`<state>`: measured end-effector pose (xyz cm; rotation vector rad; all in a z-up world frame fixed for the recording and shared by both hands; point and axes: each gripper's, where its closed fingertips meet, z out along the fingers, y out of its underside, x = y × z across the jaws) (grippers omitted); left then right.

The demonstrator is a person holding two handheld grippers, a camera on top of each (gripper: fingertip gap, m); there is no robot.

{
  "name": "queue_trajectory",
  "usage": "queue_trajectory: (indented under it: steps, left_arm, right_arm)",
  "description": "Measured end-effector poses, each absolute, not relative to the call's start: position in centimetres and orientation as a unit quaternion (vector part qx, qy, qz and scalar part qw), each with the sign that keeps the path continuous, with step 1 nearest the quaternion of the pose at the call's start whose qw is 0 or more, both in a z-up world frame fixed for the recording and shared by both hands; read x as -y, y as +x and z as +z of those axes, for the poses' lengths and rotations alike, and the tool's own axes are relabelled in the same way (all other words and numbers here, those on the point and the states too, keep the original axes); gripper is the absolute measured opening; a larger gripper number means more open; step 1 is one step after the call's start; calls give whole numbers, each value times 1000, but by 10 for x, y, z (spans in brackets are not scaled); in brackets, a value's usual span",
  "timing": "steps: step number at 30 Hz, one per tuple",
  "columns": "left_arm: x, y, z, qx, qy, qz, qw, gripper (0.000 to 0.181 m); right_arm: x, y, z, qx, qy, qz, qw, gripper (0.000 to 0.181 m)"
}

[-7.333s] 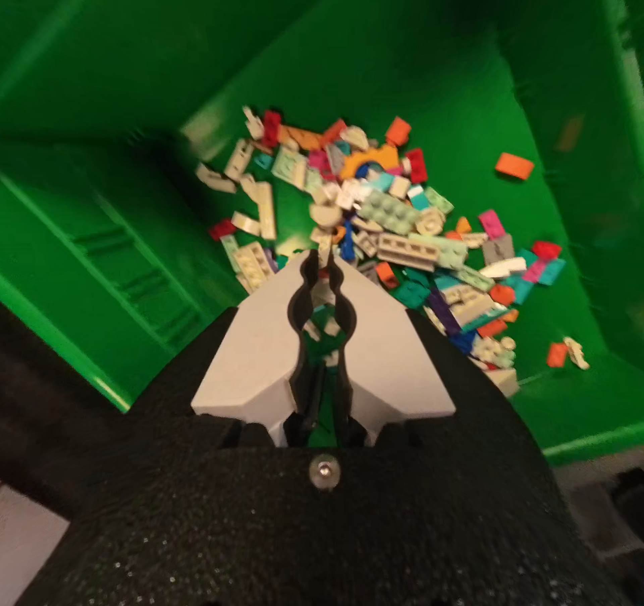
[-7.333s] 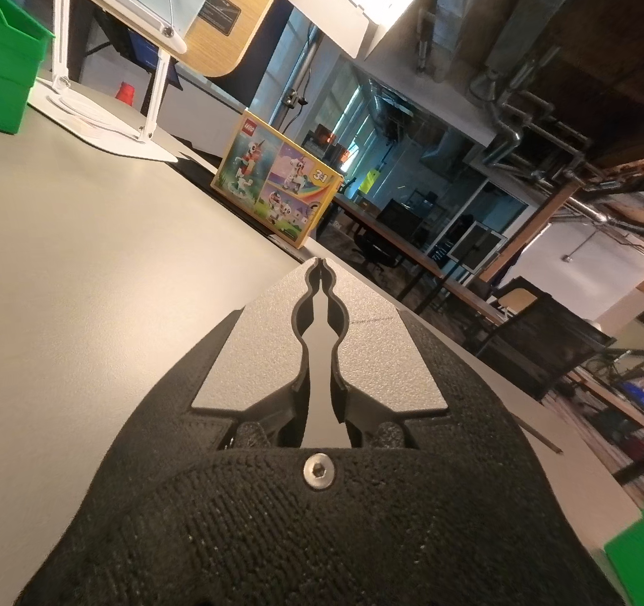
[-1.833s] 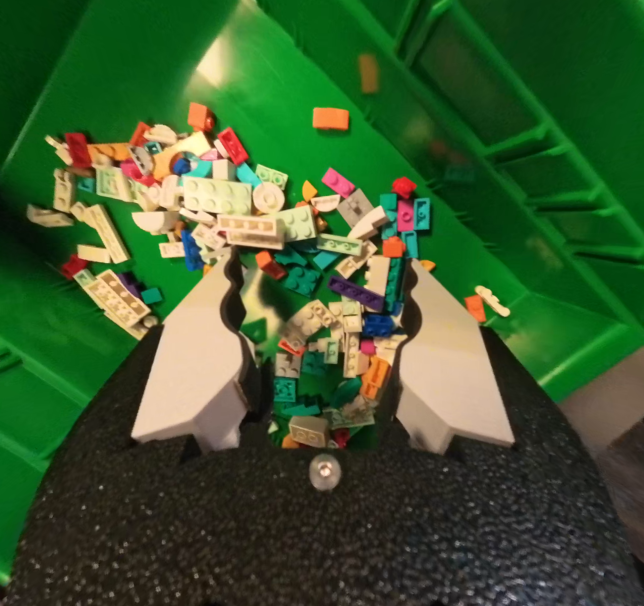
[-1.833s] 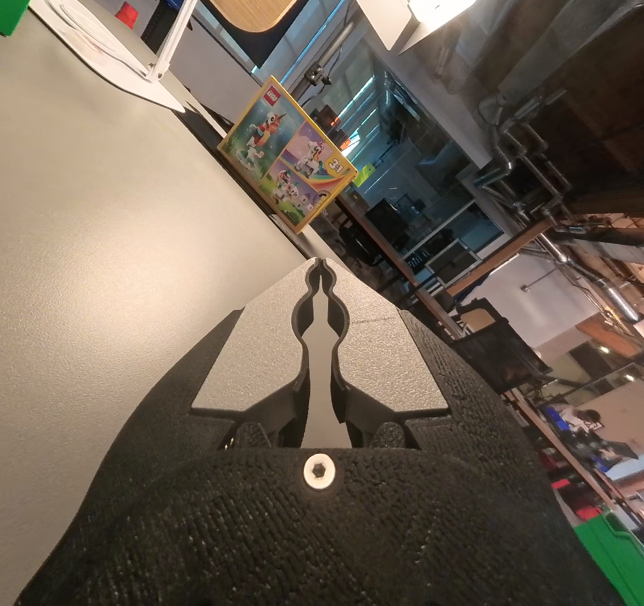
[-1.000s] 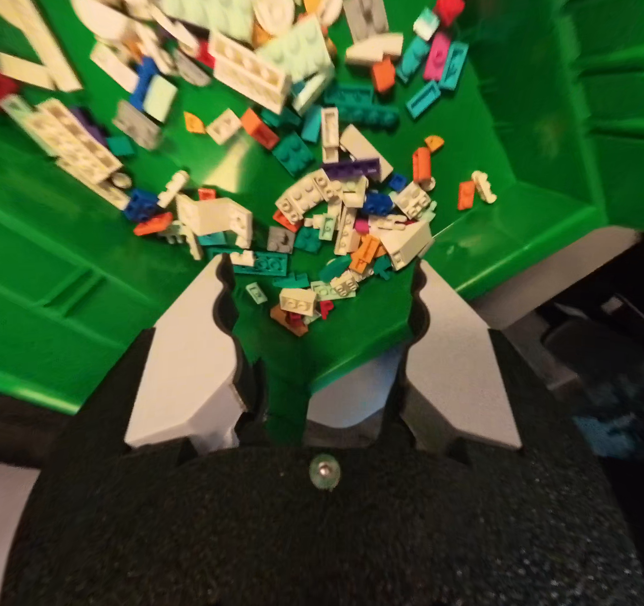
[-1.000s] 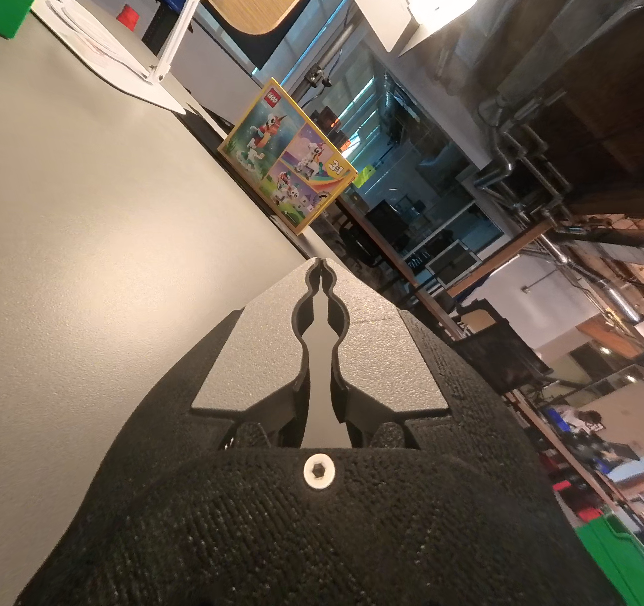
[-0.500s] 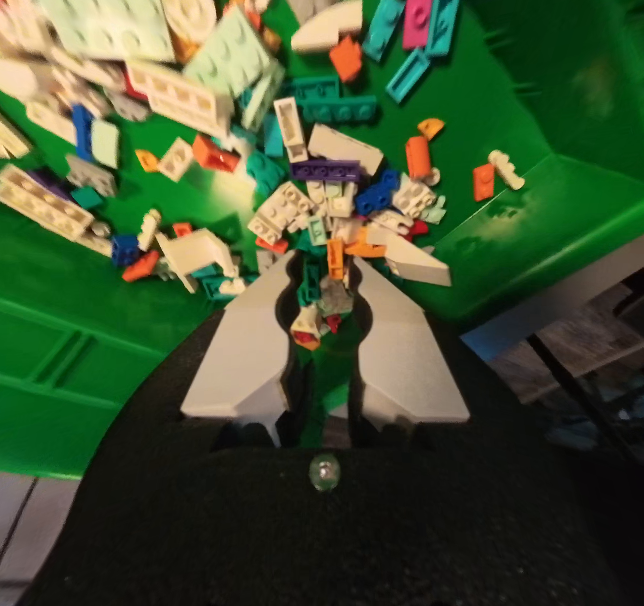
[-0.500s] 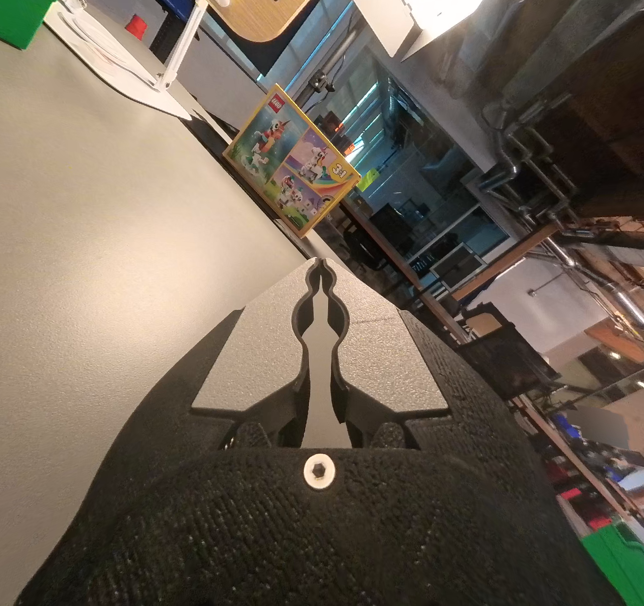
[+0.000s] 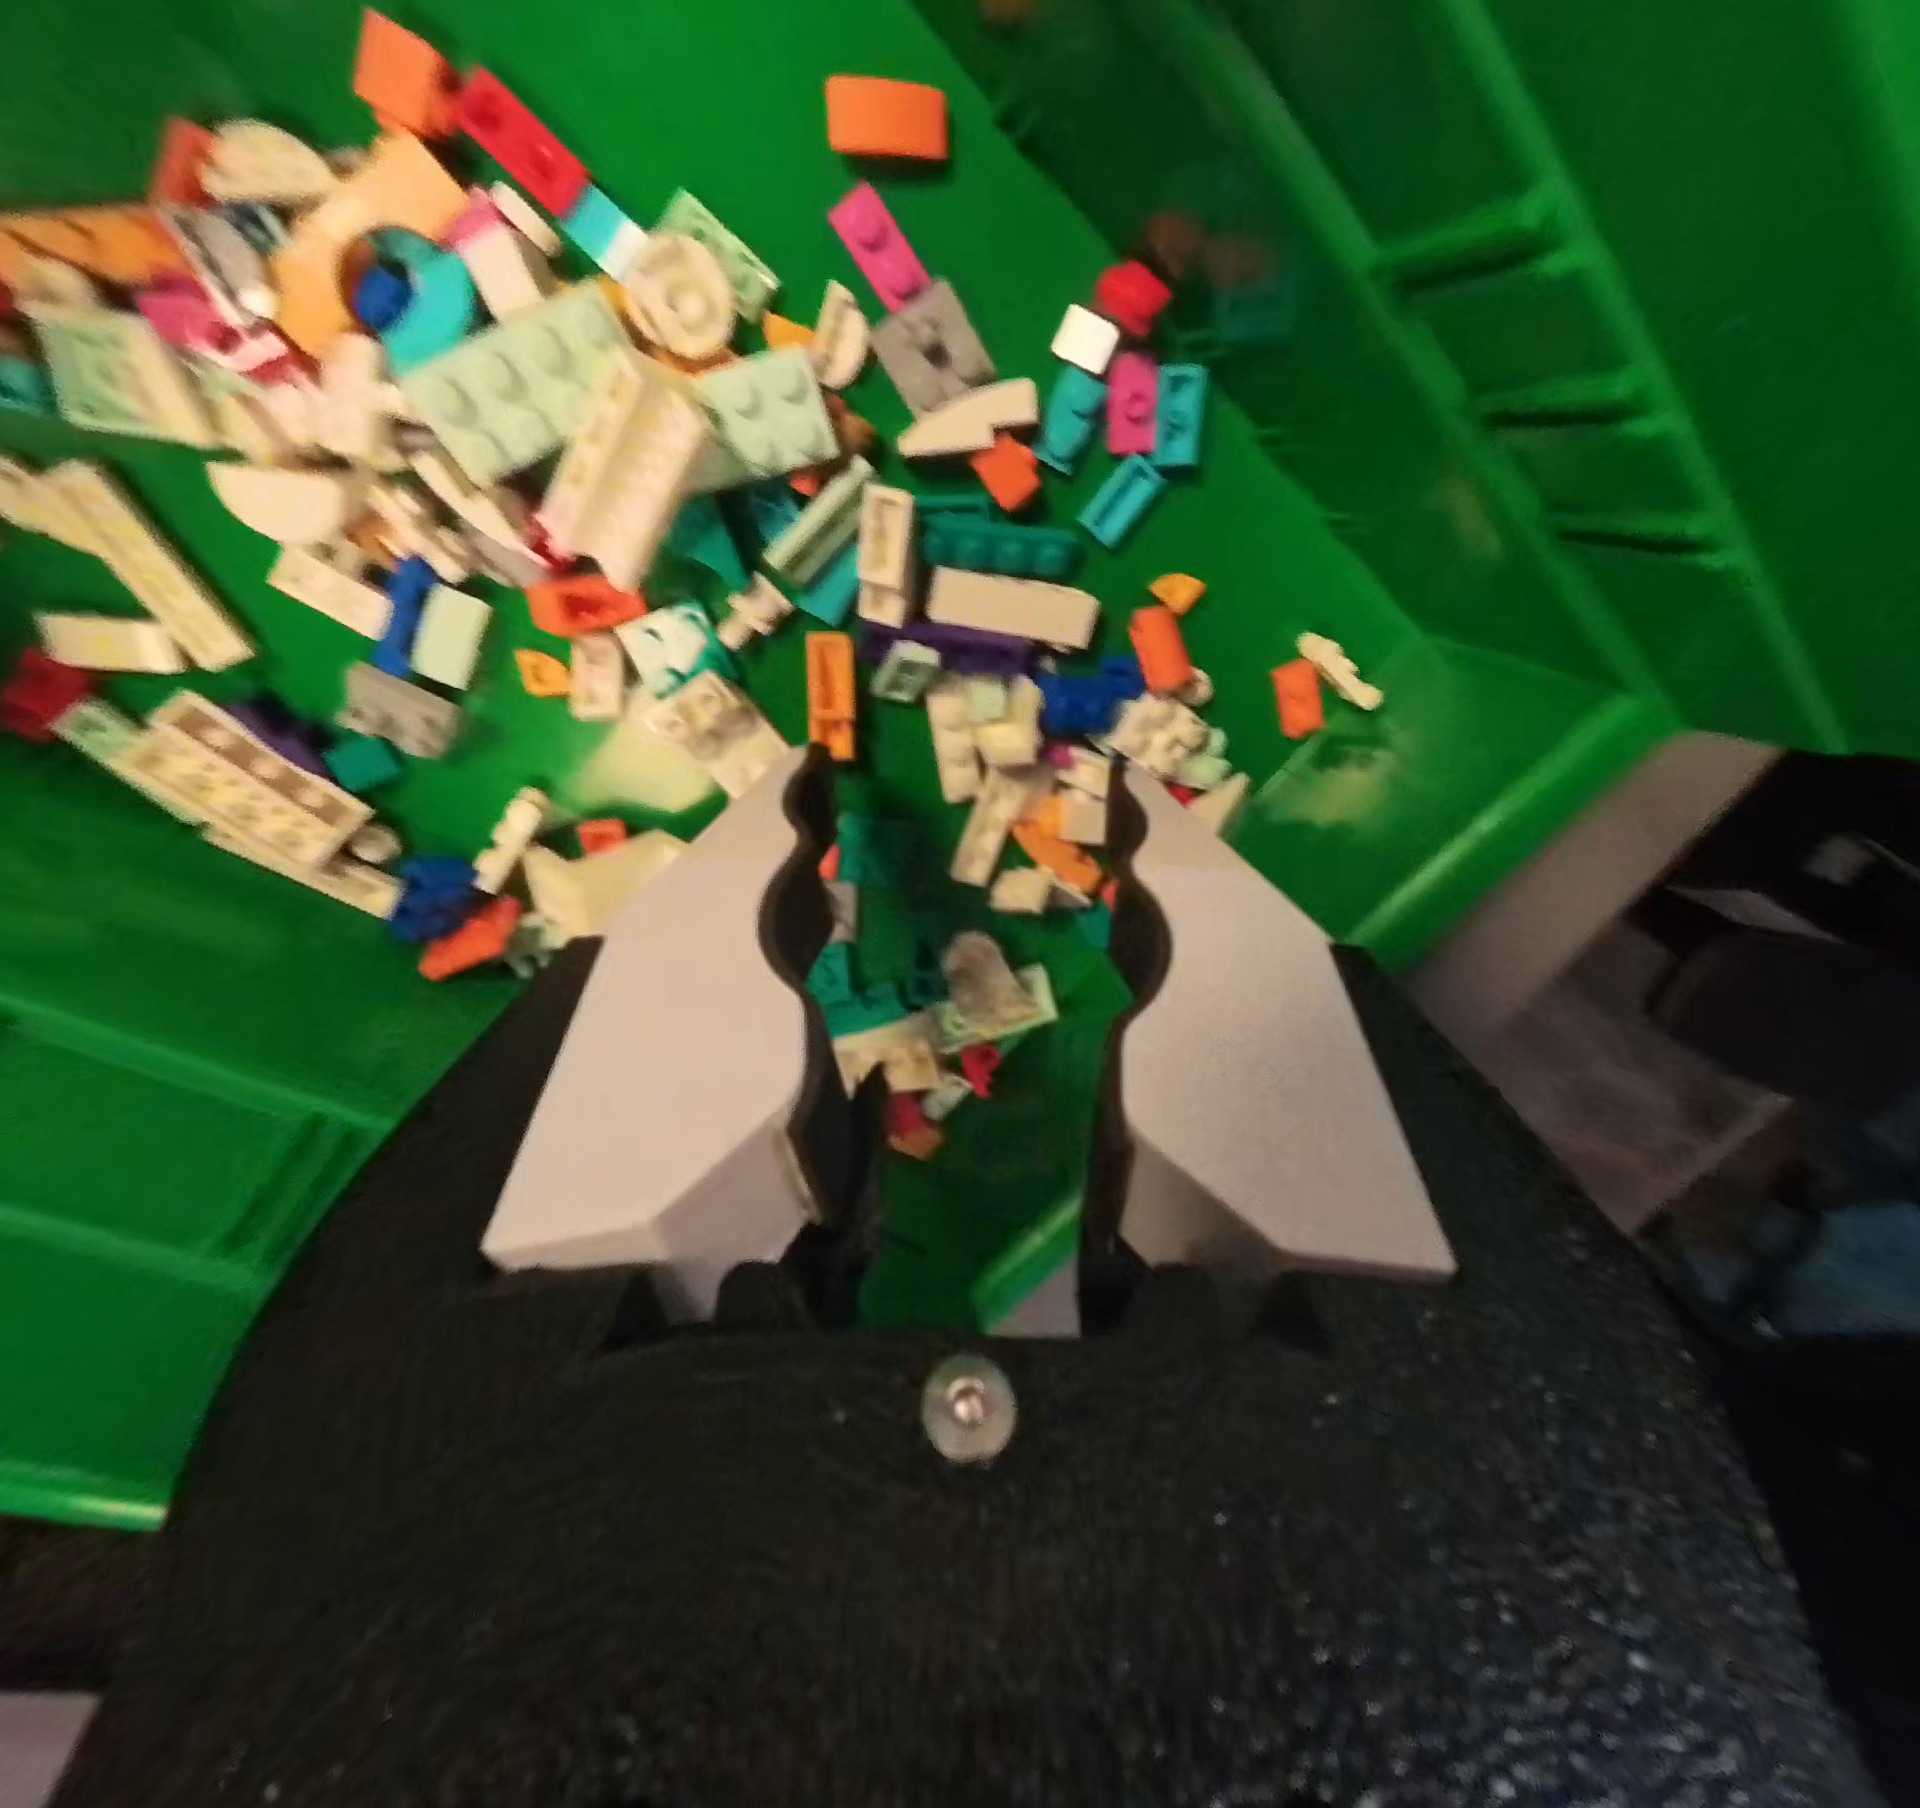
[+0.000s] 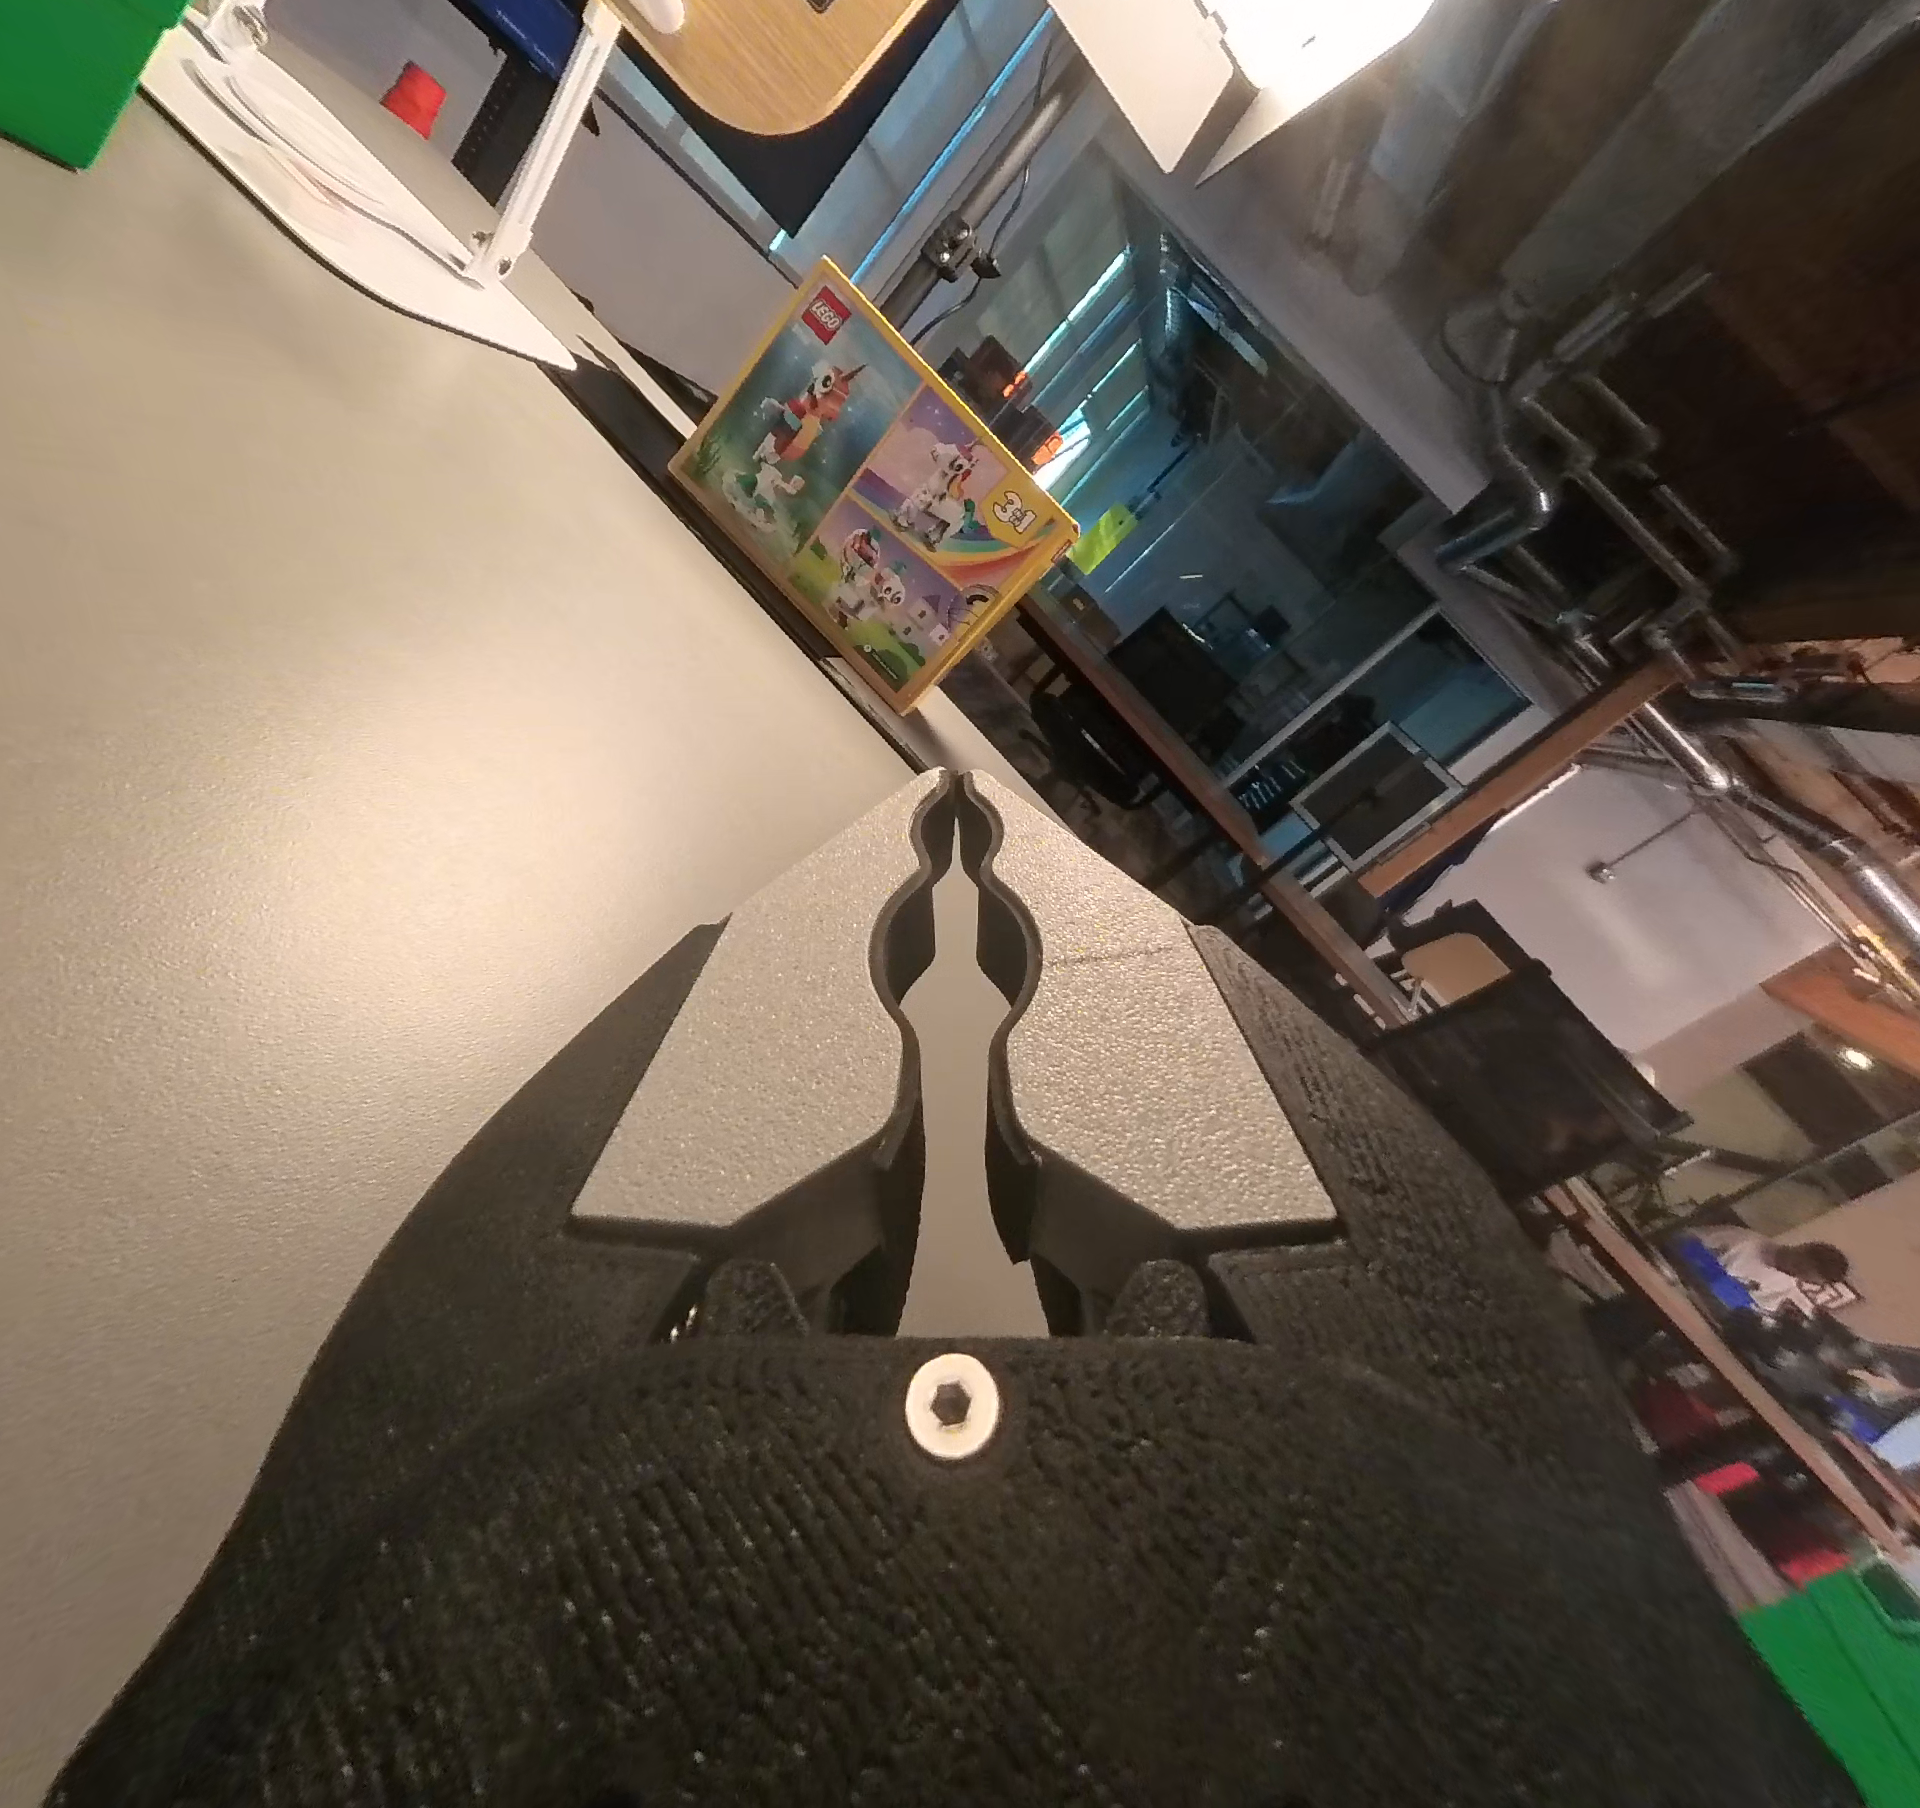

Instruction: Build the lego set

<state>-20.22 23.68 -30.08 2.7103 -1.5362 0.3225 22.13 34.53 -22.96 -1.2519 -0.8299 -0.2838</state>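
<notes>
In the left wrist view, a green plastic bin (image 9: 1455, 200) holds a loose pile of small lego bricks (image 9: 582, 428) in white, mint, teal, orange, pink, red and blue. My left gripper (image 9: 971, 771) hangs over the near corner of the pile, open and empty, with small bricks visible between its fingers. A thin orange plate (image 9: 831, 693) lies just beyond the left fingertip. In the right wrist view, my right gripper (image 10: 956, 784) is shut and empty, low over the grey table (image 10: 312, 615). The picture is blurred.
The lego set's box (image 10: 873, 511) stands at the table's far edge. A green bin (image 10: 73, 23) and a white stand (image 10: 540, 127) are at the far left, and another green bin's corner (image 10: 1849, 1654) is at the lower right. The bin's ribbed walls surround the pile. There is about 45 cm between the tips of the two grippers.
My left gripper's jaws, nearly closed among small bricks half a second ago, have opened again and shifted over the pile. My right gripper stays shut and has only tilted slightly.
</notes>
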Motion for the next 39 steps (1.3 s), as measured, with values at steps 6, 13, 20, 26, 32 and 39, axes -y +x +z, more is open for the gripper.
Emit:
queue_trajectory:
  steps: [6, 13, 20, 26, 32, 39]
  left_arm:
    - [-207, -208, -303, 514, 852, 90, 38, 82]
    - [-204, -210, -317, 538, 842, 17, 37, 70]
    - [-212, -206, -316, 585, 811, -16, 5, 66]
    - [-242, -201, -312, 602, 795, -45, -55, 75]
    - [-297, -219, -290, 562, 794, -135, -188, 46]
    - [-291, -244, -272, 463, 866, -87, -165, 23]
  right_arm:
    - [-345, 221, -229, 375, -566, -125, 724, 0]
    - [-345, 221, -229, 374, -567, -123, 724, 0]
    - [-345, 221, -229, 374, -567, -122, 724, 0]
    - [-345, 221, -230, 375, -568, -121, 723, 0]
    - [-345, 221, -230, 375, -569, -119, 722, 0]
    - [-345, 221, -230, 376, -569, -118, 722, 0]
